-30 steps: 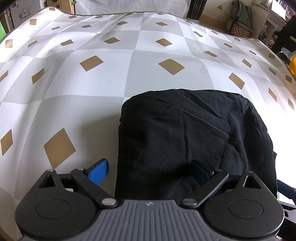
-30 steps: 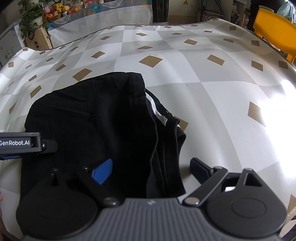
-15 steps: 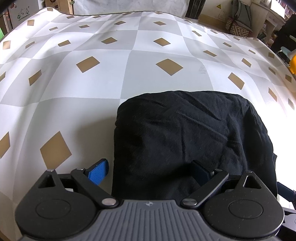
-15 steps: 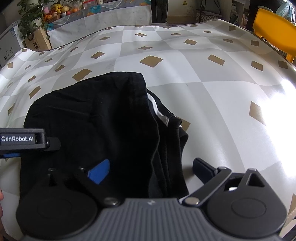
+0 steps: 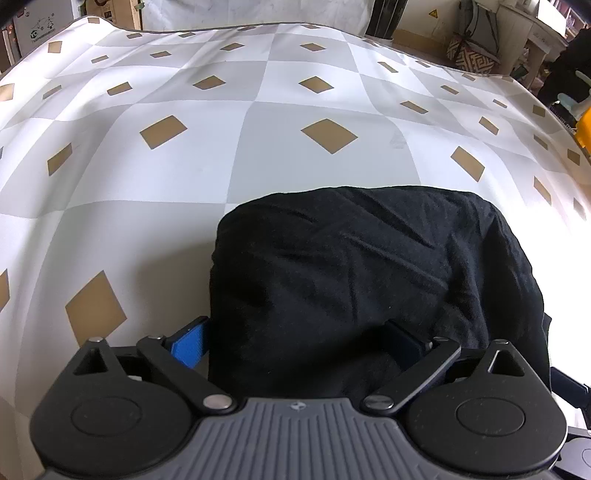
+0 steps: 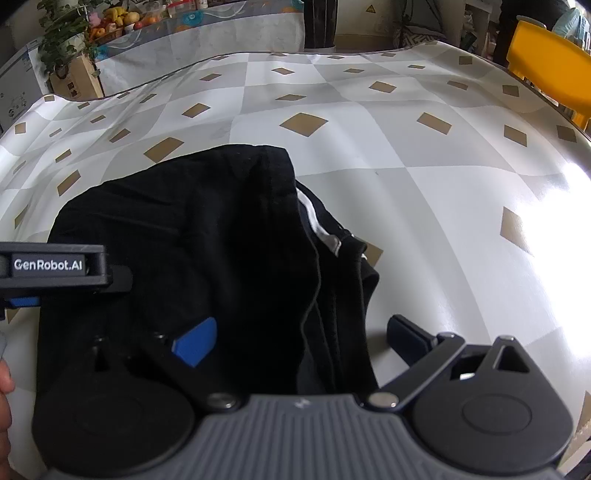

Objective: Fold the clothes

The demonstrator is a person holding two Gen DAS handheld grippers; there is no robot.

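the bench (image 6: pixel 406 155) wears a glossy cloth of white and grey squares with tan diamonds, and strong light glares off its right side. behind its far edge stands a yellow chair (image 6: pixel 546 70) at the right, a dark upright post (image 6: pixel 319 22) near the middle, and a second covered table (image 6: pixel 192 40) carrying fruit (image 6: pixel 122 22) at the left. a leafy plant (image 6: pixel 62 40) sits over a cardboard box (image 6: pixel 75 81) there. from the left wrist view, a patterned bag (image 5: pixel 474 55) leans near pale furniture (image 5: pixel 532 40) at the far right
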